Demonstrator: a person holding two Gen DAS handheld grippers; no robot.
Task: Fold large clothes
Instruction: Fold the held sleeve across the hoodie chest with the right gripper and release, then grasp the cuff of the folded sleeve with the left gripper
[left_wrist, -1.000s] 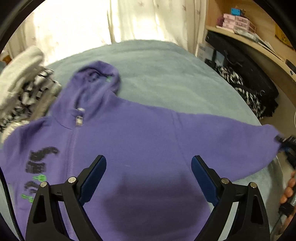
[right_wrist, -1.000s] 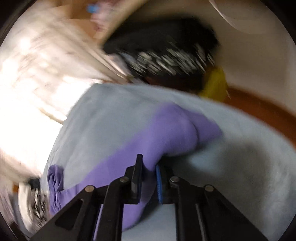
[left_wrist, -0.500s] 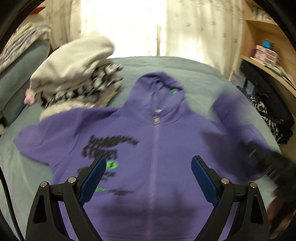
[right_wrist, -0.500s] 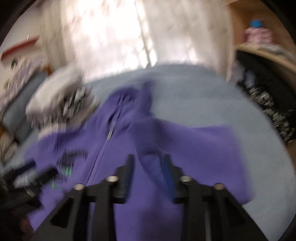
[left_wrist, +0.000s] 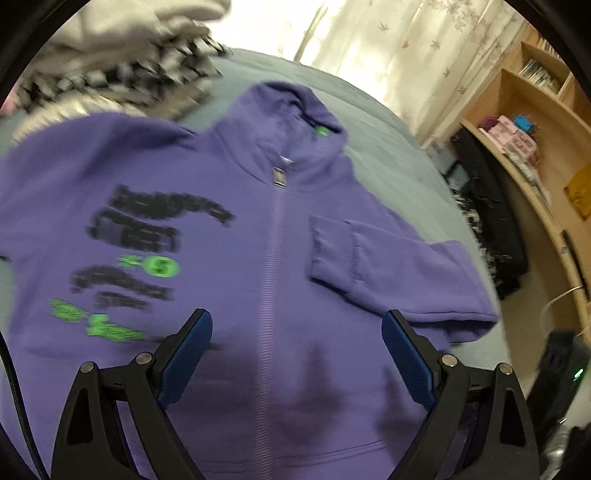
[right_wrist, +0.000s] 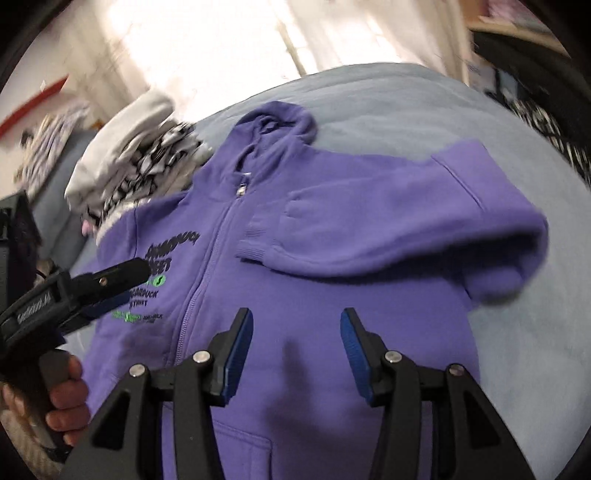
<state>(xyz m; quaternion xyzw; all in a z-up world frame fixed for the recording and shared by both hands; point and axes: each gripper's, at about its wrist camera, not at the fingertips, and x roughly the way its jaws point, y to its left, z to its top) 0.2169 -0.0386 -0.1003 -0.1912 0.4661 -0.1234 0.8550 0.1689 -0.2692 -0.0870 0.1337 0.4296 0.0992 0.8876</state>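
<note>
Right wrist view: purple zip hoodie (right_wrist: 295, 280) lies front-up on the grey-blue bed (right_wrist: 498, 369), one sleeve (right_wrist: 369, 236) folded across its chest. Right gripper (right_wrist: 296, 341) jaws have just been opening, nothing between them; left gripper (left_wrist: 297, 354) gapes wide, empty, above the hoodie's zip

Sunlit pale leaf-print curtains (left_wrist: 406, 44) upper centre; wooden shelving (left_wrist: 535, 122) at right; grey-blue bedcover (right_wrist: 406, 110) below

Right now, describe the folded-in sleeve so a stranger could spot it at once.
Start at the grey-blue bed, where a purple zip hoodie lies face up beside a pile of grey and checked clothes. On the plain half, across the zip from the black and green print, one sleeve is doubled across the chest. Its ribbed cuff nearly reaches the zip, unlike the other sleeve.
</note>
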